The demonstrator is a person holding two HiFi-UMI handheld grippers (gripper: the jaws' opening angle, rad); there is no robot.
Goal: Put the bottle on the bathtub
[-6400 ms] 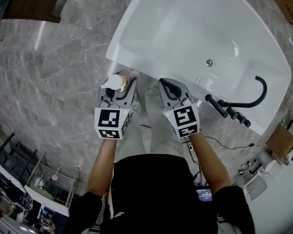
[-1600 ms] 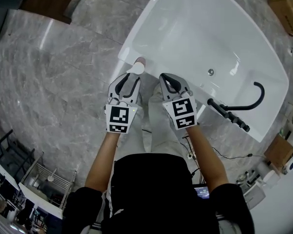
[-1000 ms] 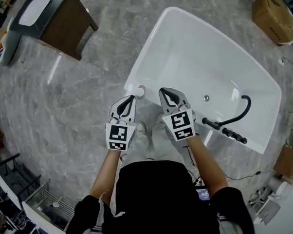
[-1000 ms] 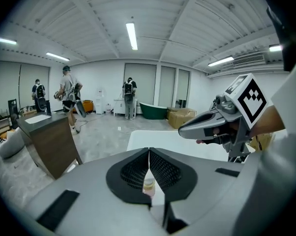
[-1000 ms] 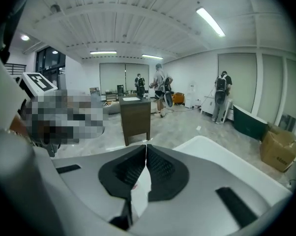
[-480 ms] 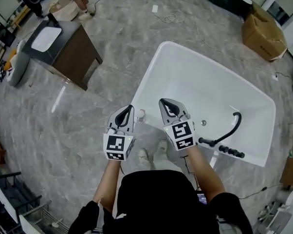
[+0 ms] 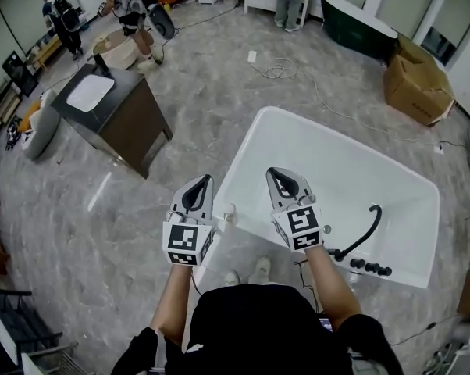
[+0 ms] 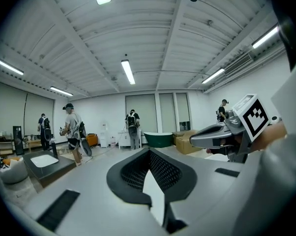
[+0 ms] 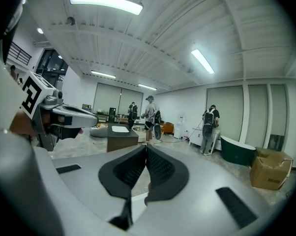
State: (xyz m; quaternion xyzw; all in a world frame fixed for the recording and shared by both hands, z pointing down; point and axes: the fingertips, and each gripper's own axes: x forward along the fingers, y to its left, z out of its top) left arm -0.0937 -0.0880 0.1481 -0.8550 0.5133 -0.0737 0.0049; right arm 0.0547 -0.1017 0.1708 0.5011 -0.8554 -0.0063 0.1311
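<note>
The bottle (image 7: 229, 208) is a small pale shape standing on the near left corner of the white bathtub (image 7: 329, 170). My left gripper (image 7: 204, 180) hovers above and just left of it, jaws shut with nothing between them. My right gripper (image 7: 279, 173) is held level with it over the tub's near rim, also shut and empty. In the left gripper view the shut left gripper (image 8: 149, 154) points out across the room, with the right gripper (image 8: 214, 133) beside it. The right gripper view shows the shut right gripper (image 9: 145, 151) and the left gripper (image 9: 69, 115). Neither gripper view shows the bottle.
A black faucet and hose (image 7: 361, 237) sit at the tub's near right end. A dark wood vanity with a white basin (image 7: 114, 114) stands to the left, a cardboard box (image 7: 416, 84) and a dark green tub (image 7: 352, 23) at the back. People stand at the far wall. Grey marble floor surrounds the tub.
Earlier the left gripper held the bottle at the tub's rim. It has let go, and both grippers have lifted away. The head view has tilted up, showing more of the room.
</note>
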